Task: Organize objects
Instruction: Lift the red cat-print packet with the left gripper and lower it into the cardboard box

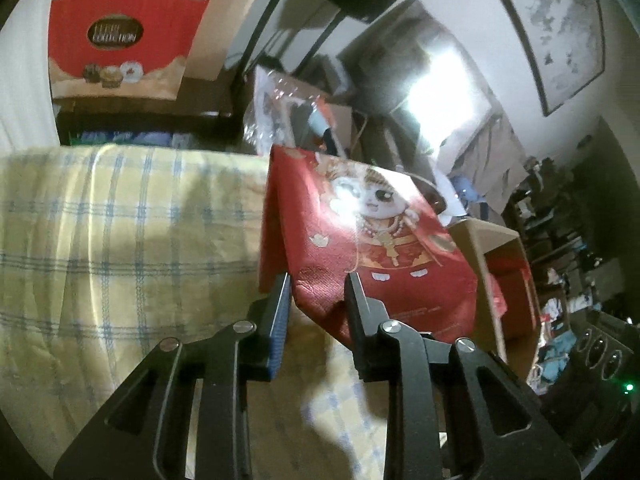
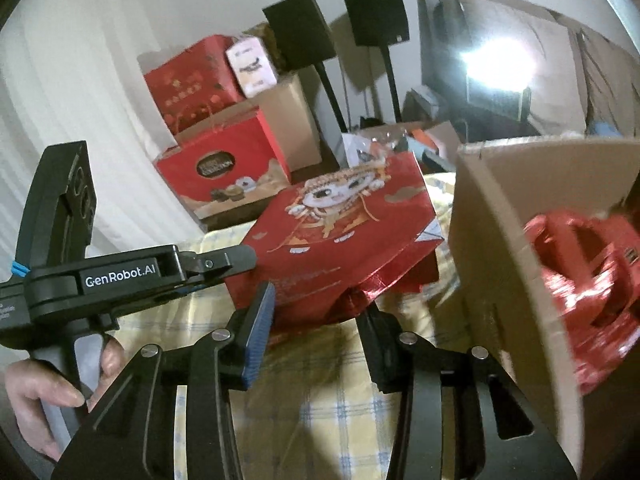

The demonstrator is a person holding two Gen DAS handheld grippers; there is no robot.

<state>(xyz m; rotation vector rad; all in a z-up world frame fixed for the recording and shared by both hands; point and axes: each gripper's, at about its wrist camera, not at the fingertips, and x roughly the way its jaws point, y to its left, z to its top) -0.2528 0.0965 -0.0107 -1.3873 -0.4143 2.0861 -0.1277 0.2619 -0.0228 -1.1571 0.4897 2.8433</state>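
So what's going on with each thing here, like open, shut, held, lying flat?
Red cartoon-print paper gift bag: tilted, partly collapsed, on the checked cloth.
Brown cardboard box: open, red shiny items inside.
Left gripper: open, fingers around the bag's edge.
Right gripper: open, at the bag's bottom.
Red chocolate paper bag: upright.

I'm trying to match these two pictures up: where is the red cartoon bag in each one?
Left wrist: the red bag fills the centre-right, just beyond the fingers.
Right wrist: it sits at centre, left of the cardboard box.
Shared landmark: the chocolate bag, upper left and left of centre.
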